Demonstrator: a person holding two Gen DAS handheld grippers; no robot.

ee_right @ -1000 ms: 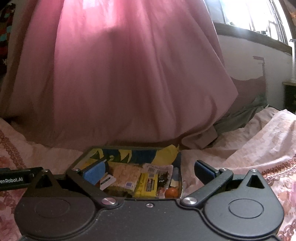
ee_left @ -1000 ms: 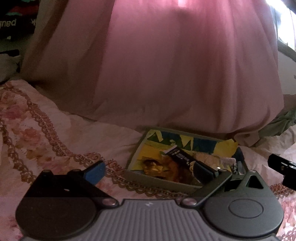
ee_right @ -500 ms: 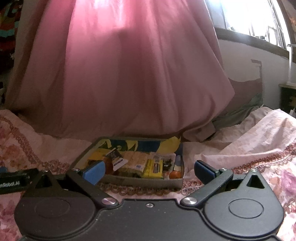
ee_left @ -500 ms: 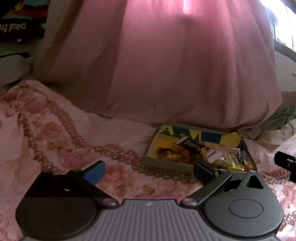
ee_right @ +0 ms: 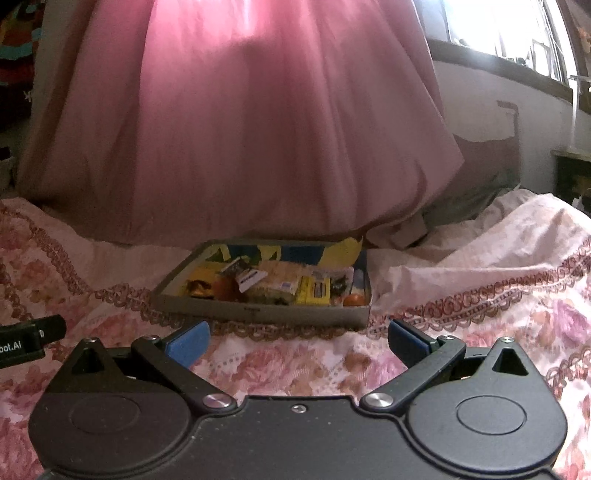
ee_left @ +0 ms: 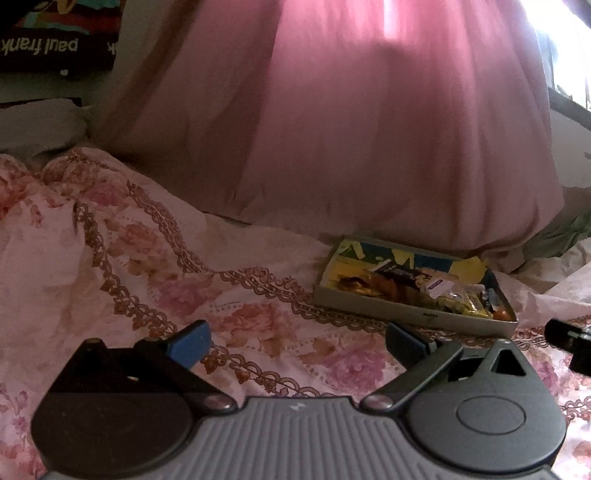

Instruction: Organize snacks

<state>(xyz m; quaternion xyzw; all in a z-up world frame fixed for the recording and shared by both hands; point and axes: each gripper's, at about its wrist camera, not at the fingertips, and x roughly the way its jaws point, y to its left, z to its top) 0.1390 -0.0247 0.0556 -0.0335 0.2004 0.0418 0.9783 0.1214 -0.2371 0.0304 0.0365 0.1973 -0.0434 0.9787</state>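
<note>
Looking out from your left gripper (ee_left: 297,341), you had its two blue fingers (ee_left: 192,341) spread wide apart with nothing between them. They hung over the flowery pink bedspread (ee_left: 147,266). The snack box (ee_left: 413,314), a flat grey cardboard tray, sat on the bedspread ahead and to the right, well apart from the fingers. Wrapped snacks (ee_left: 424,288) were piled inside it, some gold, some yellow, and one dark bar on top. A small orange thing lay in its near right corner, too small to tell what it was. A big pink curtain (ee_left: 351,129) hung down behind the box. The black tip of your right gripper (ee_left: 570,338) poked in at the right edge.

Looking out from your right gripper (ee_right: 299,341), you had these blue fingers (ee_right: 190,341) wide apart too, and holding nothing. The snack box (ee_right: 258,314) sat right ahead on the flowery pink bedspread (ee_right: 498,314), near the fingers but not touching them. Inside, you could see a yellow packet (ee_right: 316,290), pale cracker packs (ee_right: 279,282) beside it, a small white and black packet (ee_right: 251,277) tilted up, and a little orange round thing (ee_right: 354,300) in the near right corner. The pink curtain (ee_right: 258,129) hung just behind the box. A bright window (ee_right: 509,33) shone at the top right. The black end of your left gripper (ee_right: 31,341) showed at the left edge.
</note>
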